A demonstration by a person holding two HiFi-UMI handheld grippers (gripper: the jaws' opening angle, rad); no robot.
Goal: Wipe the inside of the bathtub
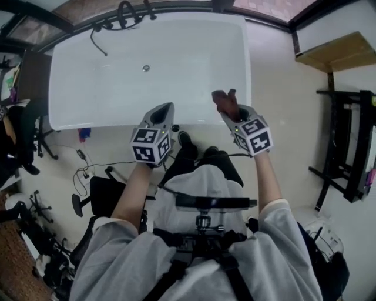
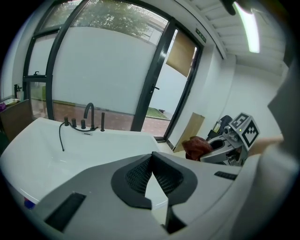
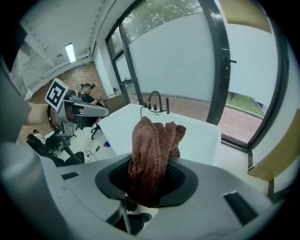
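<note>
- Bathtub (image 1: 176, 88): white, it lies crosswise just ahead of the person. The head view alone shows its whole basin, with the drain (image 1: 146, 68) on the basin floor nearer the far rim.
- Both gripper views show only the tub's rim and upper walls. The basin floor is hidden behind the gripper bodies.
- The black faucet (image 1: 125, 12) stands at the far rim. A thin hose beside it is hard to follow.
- Left gripper (image 2: 151, 161): its pads are pressed together at the tips, with only a thin wedge of gap below them.
- Right gripper (image 3: 149, 183): its jaws pinch a brown cloth (image 3: 152, 154). The cloth bunches upward and its lower end is lost between the pads.
- In the head view the cloth is only a small dark lump at the tub's near right corner.
- Both grippers hover at the near rim, apart from each other.
- Cables (image 1: 88, 167) lie on the floor at the left, and a black rack (image 1: 352, 147) stands well apart at the right.
</note>
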